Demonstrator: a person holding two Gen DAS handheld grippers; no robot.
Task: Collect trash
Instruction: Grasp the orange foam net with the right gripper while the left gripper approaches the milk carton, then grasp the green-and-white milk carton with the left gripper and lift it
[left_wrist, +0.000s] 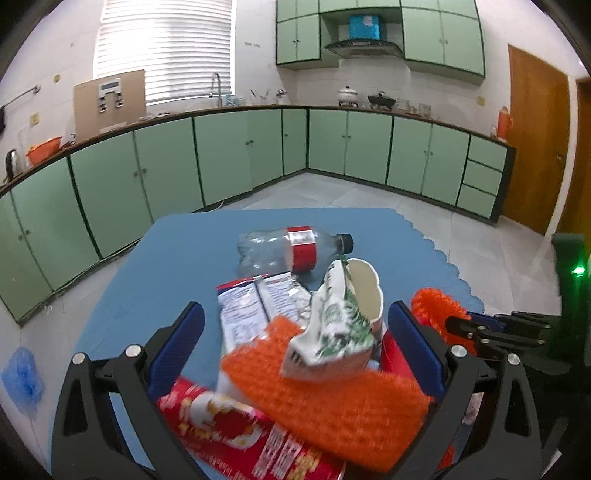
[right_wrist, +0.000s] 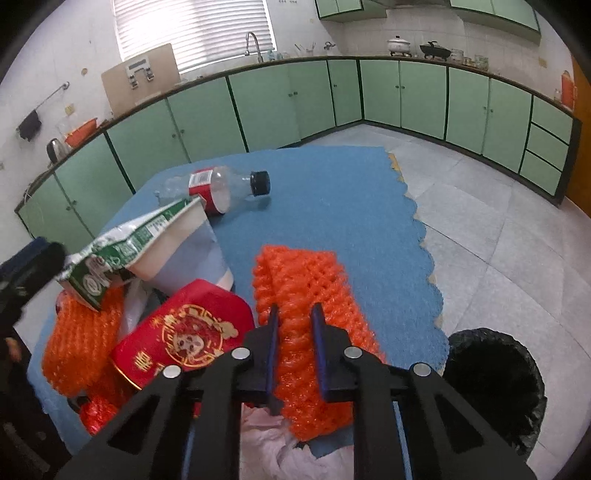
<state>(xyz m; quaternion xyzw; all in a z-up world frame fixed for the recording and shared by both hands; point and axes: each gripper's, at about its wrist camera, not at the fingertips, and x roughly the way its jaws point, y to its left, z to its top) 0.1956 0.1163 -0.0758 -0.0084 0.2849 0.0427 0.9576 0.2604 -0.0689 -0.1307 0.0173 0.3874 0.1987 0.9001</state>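
The right gripper (right_wrist: 295, 314) pinched the orange net (right_wrist: 306, 295); the left gripper (left_wrist: 295, 325) gaped. Best lift clear, then swing over the bin (right_wrist: 495, 387).

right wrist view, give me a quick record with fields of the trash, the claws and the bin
surface: blue scallop-edged mat
right claw: shut on the orange foam fruit net
left claw: open, around the torn green-and-white paper carton, not pressing it
lying loose: clear plastic bottle with red label and black cap, on its side
also on mat: red round printed tin, second orange foam net
bin: black-lined trash bin, on the floor beside the mat
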